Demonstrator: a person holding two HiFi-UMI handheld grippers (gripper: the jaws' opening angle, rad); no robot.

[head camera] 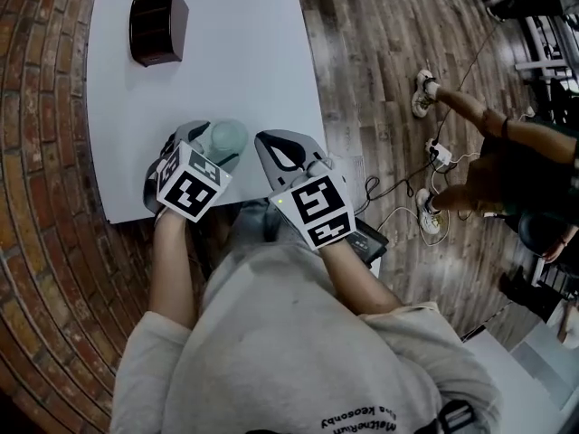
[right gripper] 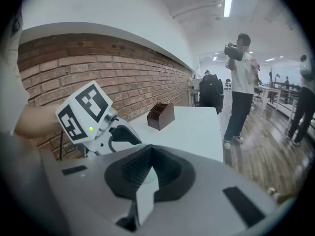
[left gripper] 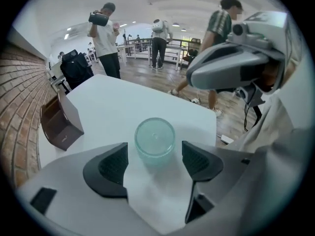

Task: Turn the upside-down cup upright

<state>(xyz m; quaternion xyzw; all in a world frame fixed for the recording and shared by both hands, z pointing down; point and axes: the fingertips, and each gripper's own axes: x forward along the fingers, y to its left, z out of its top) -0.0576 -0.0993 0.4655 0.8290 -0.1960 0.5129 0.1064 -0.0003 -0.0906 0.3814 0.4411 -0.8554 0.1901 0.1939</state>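
Note:
A pale green translucent cup (head camera: 227, 137) (left gripper: 155, 137) stands upside down on the white table (head camera: 226, 52), its flat base facing up. My left gripper (left gripper: 154, 162) (head camera: 210, 148) points steeply down at it with its jaws open. The cup sits just past the two dark pads (left gripper: 112, 165), and neither pad touches it. Just to the right of the cup, my right gripper (head camera: 273, 145) (right gripper: 147, 173) is shut with nothing in it. In the right gripper view the left gripper's marker cube (right gripper: 83, 114) shows close on the left.
A dark brown box (head camera: 157, 27) (left gripper: 60, 122) (right gripper: 161, 115) stands at the table's far left corner. The table's near edge (head camera: 181, 215) runs right under my hands. A brick wall (right gripper: 123, 77) is on the left. People stand on the wooden floor (left gripper: 106, 38), and one sits at the right (head camera: 507, 152).

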